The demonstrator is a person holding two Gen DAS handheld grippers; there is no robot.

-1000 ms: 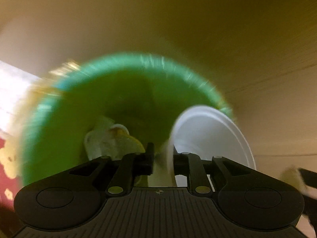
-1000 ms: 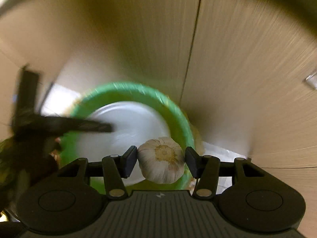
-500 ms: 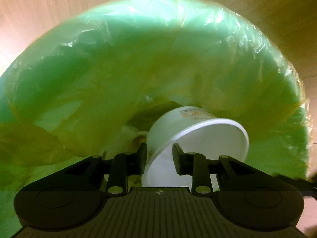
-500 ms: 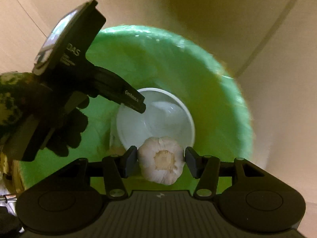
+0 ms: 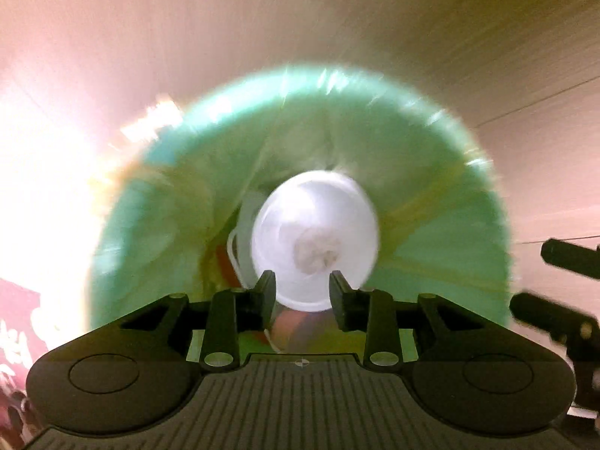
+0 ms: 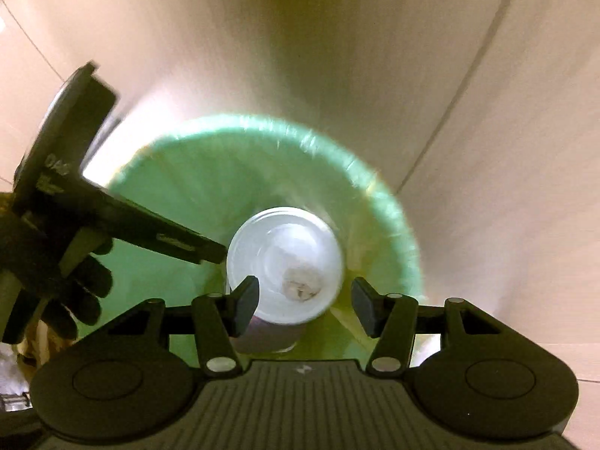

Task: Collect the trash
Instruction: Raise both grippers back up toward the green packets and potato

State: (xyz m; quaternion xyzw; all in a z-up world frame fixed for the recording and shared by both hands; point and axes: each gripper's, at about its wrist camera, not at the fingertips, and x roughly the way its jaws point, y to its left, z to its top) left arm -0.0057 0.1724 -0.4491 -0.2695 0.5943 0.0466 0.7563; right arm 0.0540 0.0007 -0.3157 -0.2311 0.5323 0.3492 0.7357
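The green bin bag (image 5: 431, 187) (image 6: 187, 172) gapes below both grippers. Inside it lies a white cup (image 5: 315, 240) (image 6: 285, 262), mouth up, with a head of garlic (image 5: 317, 257) (image 6: 302, 281) resting in its bottom. My left gripper (image 5: 302, 288) hangs above the cup, its jaws opening with nothing between them. My right gripper (image 6: 304, 300) is open too, with only air between its pads. One finger (image 6: 168, 240) of the left gripper reaches in from the left in the right wrist view, carried by a gloved hand (image 6: 75, 292).
Pale wood-grain floor (image 6: 487, 150) surrounds the bag. A dark red patterned surface (image 5: 15, 330) shows at the lower left of the left wrist view. Other trash (image 6: 270, 333) lies under the cup. The right gripper's fingers (image 5: 562, 258) show at the left view's right edge.
The left gripper let go of the white cup, which now lies deeper in the bag. The garlic left the right gripper's jaws and landed in the cup. Both views pulled back from the bag.
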